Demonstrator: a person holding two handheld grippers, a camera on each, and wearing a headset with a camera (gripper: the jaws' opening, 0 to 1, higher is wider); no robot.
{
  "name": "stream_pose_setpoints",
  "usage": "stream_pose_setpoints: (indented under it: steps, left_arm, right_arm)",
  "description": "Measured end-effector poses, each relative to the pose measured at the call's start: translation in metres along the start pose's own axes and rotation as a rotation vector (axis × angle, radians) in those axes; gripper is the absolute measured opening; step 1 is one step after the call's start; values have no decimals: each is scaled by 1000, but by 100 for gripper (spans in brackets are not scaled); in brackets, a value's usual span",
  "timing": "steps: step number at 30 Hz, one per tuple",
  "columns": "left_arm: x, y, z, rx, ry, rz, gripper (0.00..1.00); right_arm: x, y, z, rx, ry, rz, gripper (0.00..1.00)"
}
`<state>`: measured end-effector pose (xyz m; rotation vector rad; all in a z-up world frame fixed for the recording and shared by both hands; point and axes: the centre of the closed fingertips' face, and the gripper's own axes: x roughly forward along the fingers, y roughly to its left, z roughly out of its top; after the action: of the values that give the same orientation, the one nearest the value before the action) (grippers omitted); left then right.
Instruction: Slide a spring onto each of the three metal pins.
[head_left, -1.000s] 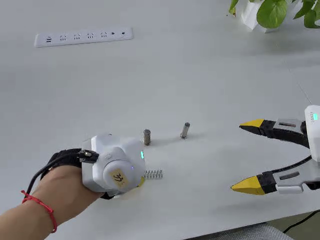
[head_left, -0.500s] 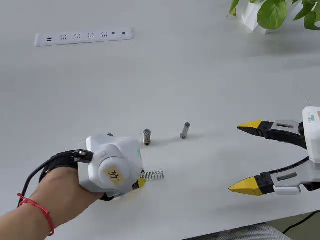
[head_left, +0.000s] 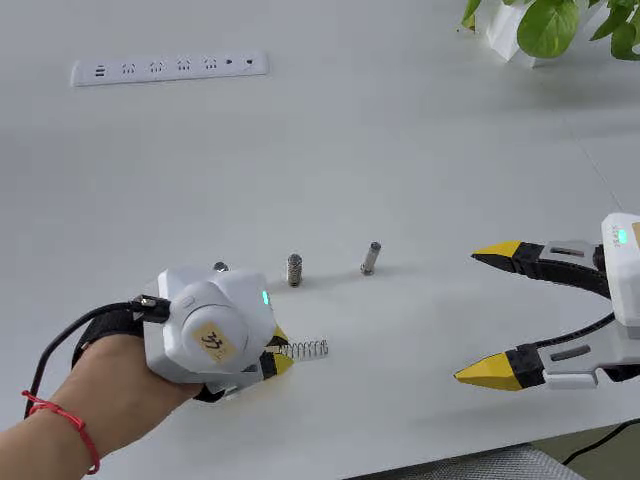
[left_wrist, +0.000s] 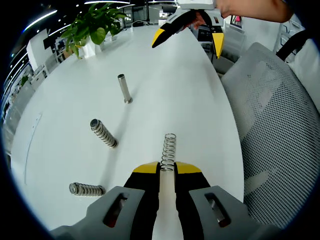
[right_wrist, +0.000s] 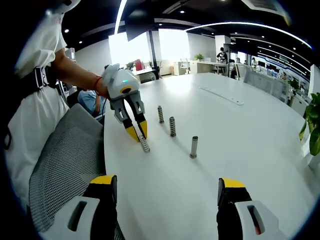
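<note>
One loose spring (left_wrist: 169, 150) is lying flat on the white table (head_left: 400, 150). Its near end is sitting between the yellow tips of the left claw (left_wrist: 168, 167), which is pinching it with jaws almost together. From the spring, in the head view, a bare pin (head_left: 371, 258) is standing at 1 o'clock and a spring-covered pin (head_left: 294, 269) at 12. The right claw (head_left: 470, 314) is hovering at 3 o'clock, jaws spread wide, holding nothing. A power strip (head_left: 168, 68) is resting at 11 o'clock and a leafy plant (head_left: 560, 25) at 1. A mesh chair (left_wrist: 270, 125) is standing beside the table's edge.
</note>
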<state>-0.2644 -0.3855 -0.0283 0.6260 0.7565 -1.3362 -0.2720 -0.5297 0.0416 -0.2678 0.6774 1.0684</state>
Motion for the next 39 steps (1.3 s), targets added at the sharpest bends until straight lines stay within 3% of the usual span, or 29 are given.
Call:
stream_pose_setpoints:
  steps: [19, 30, 39]
  left_arm:
    - [-3, -3, 6, -60, -52, -20, 7]
    - [-7, -6, 10, -67, -79, -26, 7]
    - [-23, -6, 25, -88, -154, -11, 7]
  right_arm:
    - [1, 2, 1, -2, 3, 1, 81]
    - [2, 4, 3, -2, 1, 5, 81]
    - [-1, 5, 19, -16, -11, 10, 78]
